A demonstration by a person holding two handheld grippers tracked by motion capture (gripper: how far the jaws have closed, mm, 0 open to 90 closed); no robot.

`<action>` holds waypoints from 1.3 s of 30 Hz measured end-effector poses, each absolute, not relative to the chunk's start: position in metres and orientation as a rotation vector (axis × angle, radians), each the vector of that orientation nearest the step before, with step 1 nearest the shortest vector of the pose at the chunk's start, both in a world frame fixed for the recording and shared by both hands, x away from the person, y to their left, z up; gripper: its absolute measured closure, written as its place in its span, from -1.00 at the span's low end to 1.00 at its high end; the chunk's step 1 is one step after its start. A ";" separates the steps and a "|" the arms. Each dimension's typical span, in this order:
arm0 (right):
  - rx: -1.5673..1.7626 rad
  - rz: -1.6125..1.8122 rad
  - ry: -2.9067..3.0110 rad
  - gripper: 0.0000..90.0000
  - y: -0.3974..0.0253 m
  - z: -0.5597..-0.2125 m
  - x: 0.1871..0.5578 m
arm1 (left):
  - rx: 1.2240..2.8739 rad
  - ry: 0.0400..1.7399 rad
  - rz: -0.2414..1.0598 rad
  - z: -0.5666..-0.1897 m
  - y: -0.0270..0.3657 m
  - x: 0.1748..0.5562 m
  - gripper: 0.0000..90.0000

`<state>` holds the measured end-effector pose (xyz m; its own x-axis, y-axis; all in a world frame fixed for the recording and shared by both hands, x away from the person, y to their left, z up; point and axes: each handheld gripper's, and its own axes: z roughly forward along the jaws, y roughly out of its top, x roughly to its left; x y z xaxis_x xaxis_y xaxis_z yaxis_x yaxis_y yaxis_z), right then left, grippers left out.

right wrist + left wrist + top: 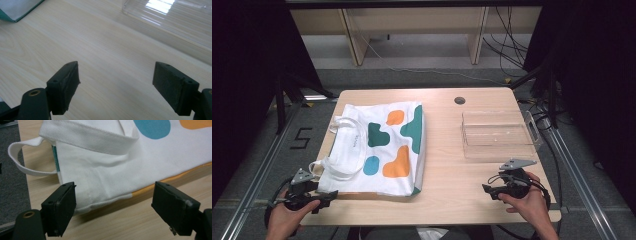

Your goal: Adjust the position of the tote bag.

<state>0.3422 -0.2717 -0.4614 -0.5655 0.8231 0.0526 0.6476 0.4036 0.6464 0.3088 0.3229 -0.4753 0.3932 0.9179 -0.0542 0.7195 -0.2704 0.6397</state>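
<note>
nothing's gripped yet: the bag lies flat on the tabletop's left, left tool wide at its near corner, right tool wide over bare wood.

Tote bag lies flat on the left half of the table: white, with orange, green and blue blobs, handles spread toward the left edge. Clear plastic tray sits on the right half toward the far side, well apart from the bag. My left gripper is at the near left corner, just beside the bag's near left corner; can't tell if it's touching. My right gripper is at the near right, over bare table, near the tray's near edge. Round grommet hole at the far edge.
</note>
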 end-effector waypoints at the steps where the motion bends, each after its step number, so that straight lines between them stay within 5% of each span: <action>1: 1.287 0.915 2.389 -0.50 -0.272 -0.461 0.342 | 2.063 1.402 0.448 -0.476 0.323 0.309 -0.59; 18: 1.261 0.885 2.415 -0.37 -0.273 -0.459 0.341 | 2.028 1.466 0.573 -0.468 0.333 0.312 -0.59; 21: 1.272 0.898 2.417 -0.37 -0.272 -0.458 0.342 | 2.036 1.492 0.558 -0.471 0.337 0.315 -0.59; 27: 1.250 0.900 2.423 -0.37 -0.267 -0.459 0.343 | 2.046 1.497 0.481 -0.477 0.336 0.324 -0.26; 37: 1.266 0.932 2.435 -0.37 -0.259 -0.458 0.341 | 2.028 1.537 0.431 -0.489 0.335 0.340 -0.27; 39: 1.208 0.968 2.412 -0.29 -0.256 -0.460 0.343 | 2.110 1.529 0.355 -0.489 0.339 0.342 -0.13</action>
<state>0.3425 -0.2563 -0.4604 -0.6138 0.7879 0.0506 0.6042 0.4275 0.6724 0.3420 0.3388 -0.4893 0.3330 0.9393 -0.0822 0.8072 -0.2389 0.5398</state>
